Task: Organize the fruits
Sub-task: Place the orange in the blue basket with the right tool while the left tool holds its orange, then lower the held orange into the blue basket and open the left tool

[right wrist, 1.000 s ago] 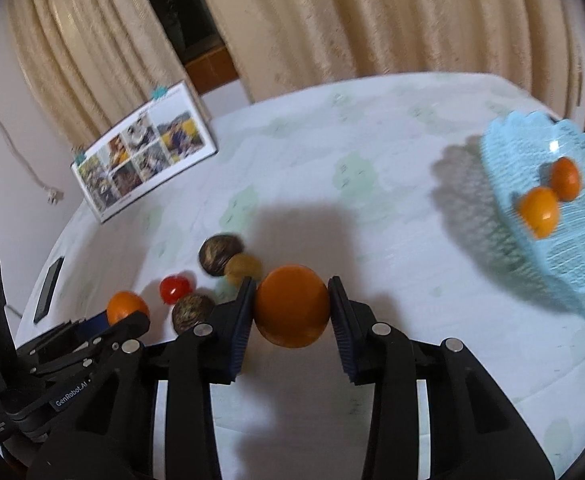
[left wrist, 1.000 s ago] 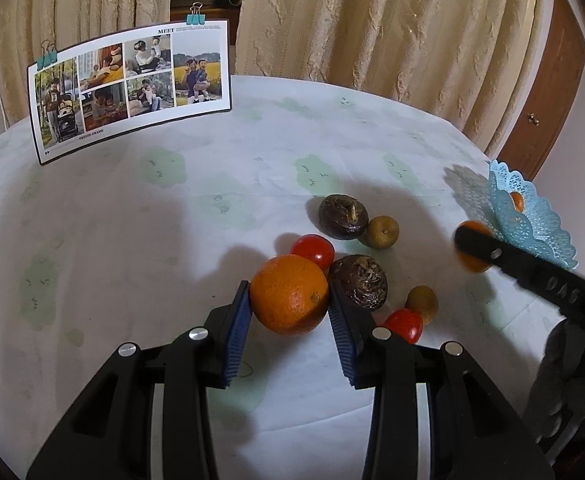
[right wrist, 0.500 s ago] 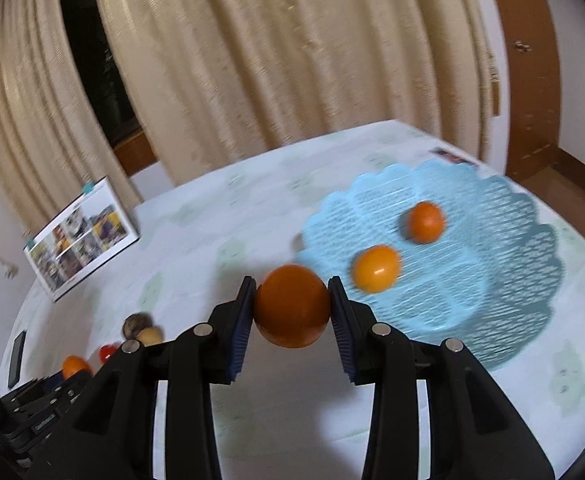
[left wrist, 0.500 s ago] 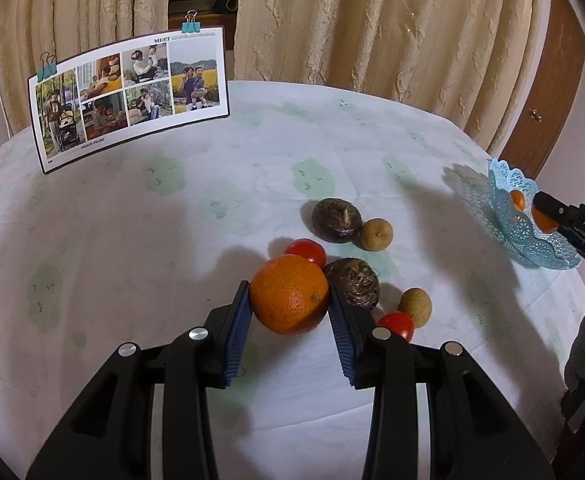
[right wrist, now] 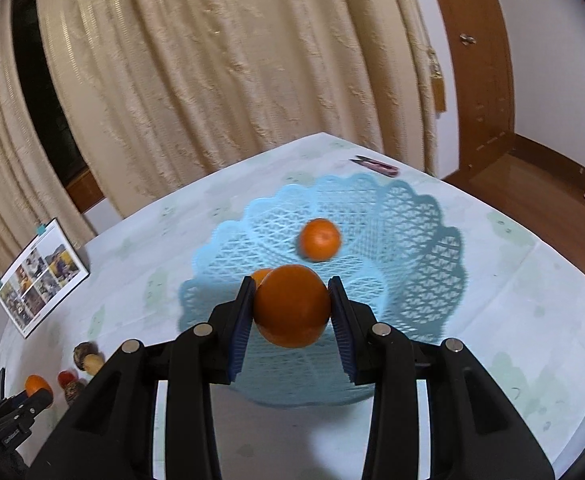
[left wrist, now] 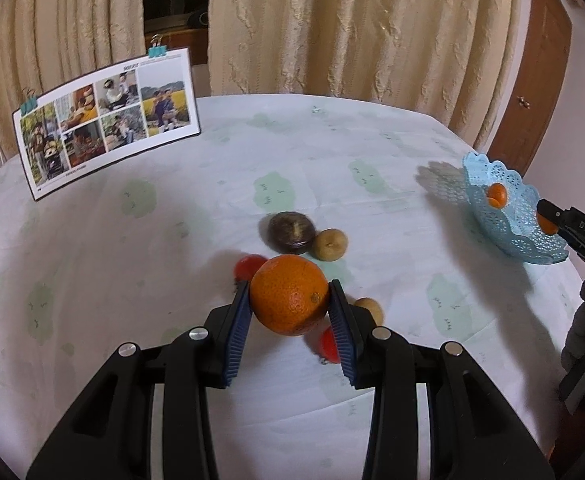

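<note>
Counter: round counter under a pale cloth with green patches, cream curtains behind.
Left tool: pinching a large dimpled orange, lifted above brown and red fruits.
Right tool: pinching a smooth round orange over the light-blue lattice plastic basket.
Basket: two small oranges inside; bare mesh beyond the tool.
</note>
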